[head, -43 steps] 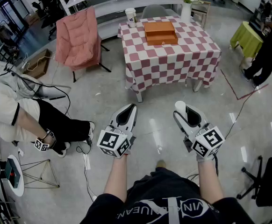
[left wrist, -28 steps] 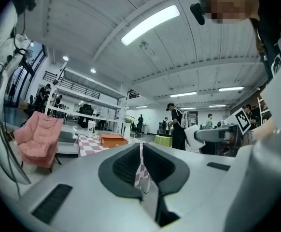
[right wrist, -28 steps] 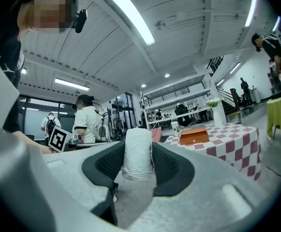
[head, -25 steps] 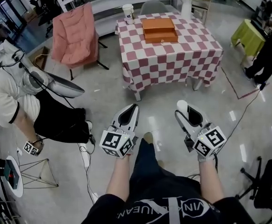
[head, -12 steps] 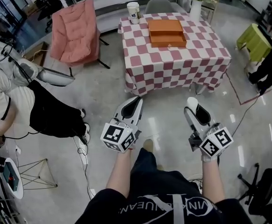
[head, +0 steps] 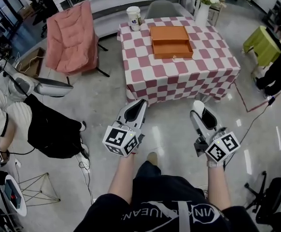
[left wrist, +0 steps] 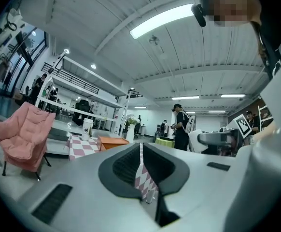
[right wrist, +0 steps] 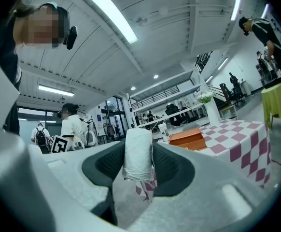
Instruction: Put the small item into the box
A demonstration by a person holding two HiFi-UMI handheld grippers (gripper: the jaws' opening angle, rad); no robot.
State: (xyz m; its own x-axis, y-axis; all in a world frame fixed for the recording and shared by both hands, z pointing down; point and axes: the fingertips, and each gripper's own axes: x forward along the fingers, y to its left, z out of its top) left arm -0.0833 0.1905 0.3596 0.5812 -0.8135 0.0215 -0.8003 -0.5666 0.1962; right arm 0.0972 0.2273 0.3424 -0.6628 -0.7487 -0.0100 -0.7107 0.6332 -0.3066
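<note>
right gripper view: right claw (right wrist: 138,146) grips a white roll (right wrist: 138,164); left claw (left wrist: 141,154) closed, empty; box (head: 170,41) on desk (head: 189,79), upper middle.

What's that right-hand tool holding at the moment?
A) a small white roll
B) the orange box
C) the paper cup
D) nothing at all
A: in the right gripper view, the right gripper has its jaws clamped on a small white roll, while the paper cup and orange box sit on the checked table.
</note>
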